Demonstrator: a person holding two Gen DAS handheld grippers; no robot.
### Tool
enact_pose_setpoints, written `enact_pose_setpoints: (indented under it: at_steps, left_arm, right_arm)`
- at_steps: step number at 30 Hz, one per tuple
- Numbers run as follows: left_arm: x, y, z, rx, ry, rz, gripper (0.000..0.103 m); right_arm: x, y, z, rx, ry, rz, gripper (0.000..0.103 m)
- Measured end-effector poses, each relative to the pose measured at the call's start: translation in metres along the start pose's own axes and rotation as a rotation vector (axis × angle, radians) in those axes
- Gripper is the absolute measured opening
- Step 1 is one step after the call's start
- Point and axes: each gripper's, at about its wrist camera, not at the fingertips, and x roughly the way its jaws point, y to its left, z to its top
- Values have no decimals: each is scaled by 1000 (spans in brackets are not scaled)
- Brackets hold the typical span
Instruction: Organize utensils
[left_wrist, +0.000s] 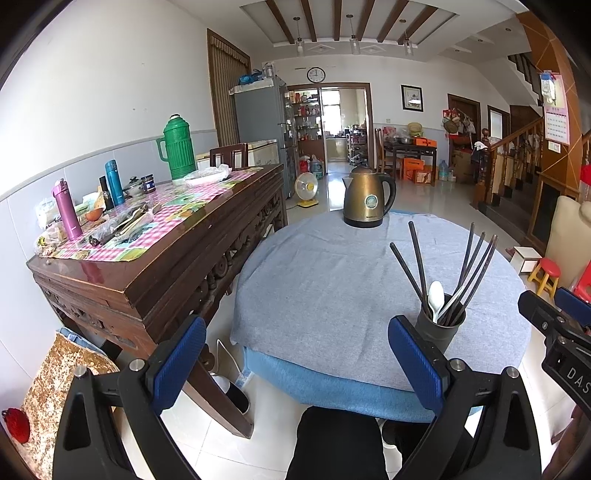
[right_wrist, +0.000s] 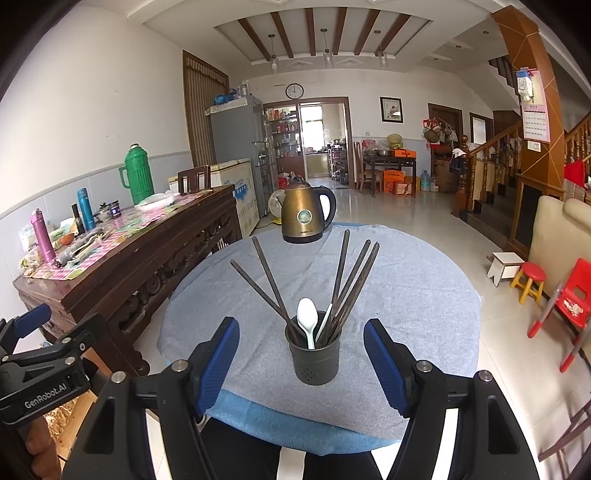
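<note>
A dark grey utensil cup (right_wrist: 313, 360) (left_wrist: 441, 334) stands near the front edge of the round table (right_wrist: 406, 295) (left_wrist: 314, 288), which is covered in a grey cloth. Several dark chopsticks (right_wrist: 351, 280) (left_wrist: 472, 269) and a white spoon (right_wrist: 307, 319) (left_wrist: 436, 297) stick up out of it. My right gripper (right_wrist: 301, 360) is open and hangs in front of the cup, nothing between its blue pads. My left gripper (left_wrist: 297, 360) is open too, empty, to the left of the cup at the table's front edge.
A bronze kettle (right_wrist: 306, 214) (left_wrist: 367, 197) sits at the table's far edge. A wooden sideboard (left_wrist: 159, 258) on the left carries flasks, a green thermos (left_wrist: 180, 147) and clutter. Small stools and a red chair (right_wrist: 569, 299) stand at the right. A person's dark-clad legs (left_wrist: 336, 443) are below the table edge.
</note>
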Motion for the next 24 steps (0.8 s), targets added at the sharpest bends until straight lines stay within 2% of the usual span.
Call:
enact_pose_setpoints:
  at_steps: [24]
  left_arm:
    - [2, 0, -2, -1, 6, -3, 99]
  right_arm:
    - [4, -2, -4, 5, 18, 4, 74]
